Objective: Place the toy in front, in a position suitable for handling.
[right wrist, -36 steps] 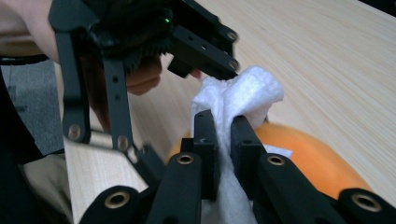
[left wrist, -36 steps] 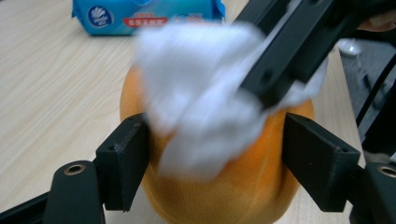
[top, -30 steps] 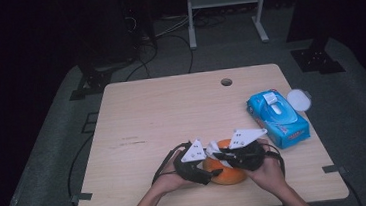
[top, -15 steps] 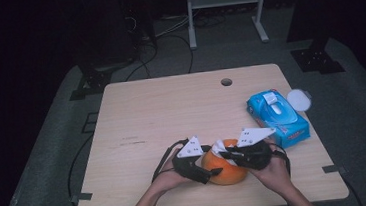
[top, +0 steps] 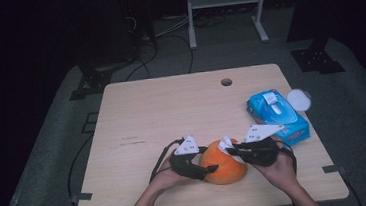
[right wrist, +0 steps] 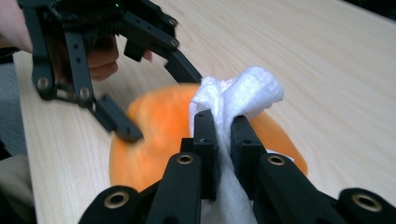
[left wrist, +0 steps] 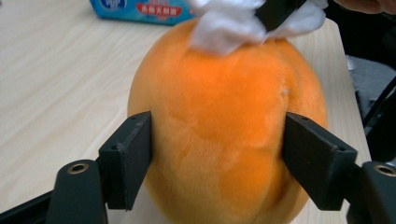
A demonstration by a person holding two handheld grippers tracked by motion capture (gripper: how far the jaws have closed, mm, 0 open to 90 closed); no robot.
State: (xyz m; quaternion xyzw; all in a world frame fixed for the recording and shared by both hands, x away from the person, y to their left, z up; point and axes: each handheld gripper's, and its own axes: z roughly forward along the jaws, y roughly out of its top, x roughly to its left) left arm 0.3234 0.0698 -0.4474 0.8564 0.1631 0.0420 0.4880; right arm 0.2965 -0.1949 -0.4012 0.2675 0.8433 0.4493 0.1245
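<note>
An orange plush ball (top: 224, 165) lies near the table's front edge. My left gripper (top: 209, 170) comes at it from the left. Its jaws have just been closing, and in the left gripper view the two pads (left wrist: 133, 154) press into the sides of the plush ball (left wrist: 224, 130). My right gripper (top: 231, 151) reaches in from the right, shut on a crumpled white tissue (top: 224, 143). In the right gripper view the tissue (right wrist: 243, 91) is pinched between the jaws of my right gripper (right wrist: 224, 126) and rests on top of the plush ball (right wrist: 154, 135).
A blue pack of wipes (top: 276, 116) lies at the table's right edge, with a white round lid (top: 298, 99) just behind it. The wooden table (top: 172, 114) has a cable hole (top: 226, 82) at the back. Cables trail from both grippers toward the front edge.
The right gripper has moved a little to the right with the tissue, across the top of the plush ball. The left gripper has stayed in place at the ball.
</note>
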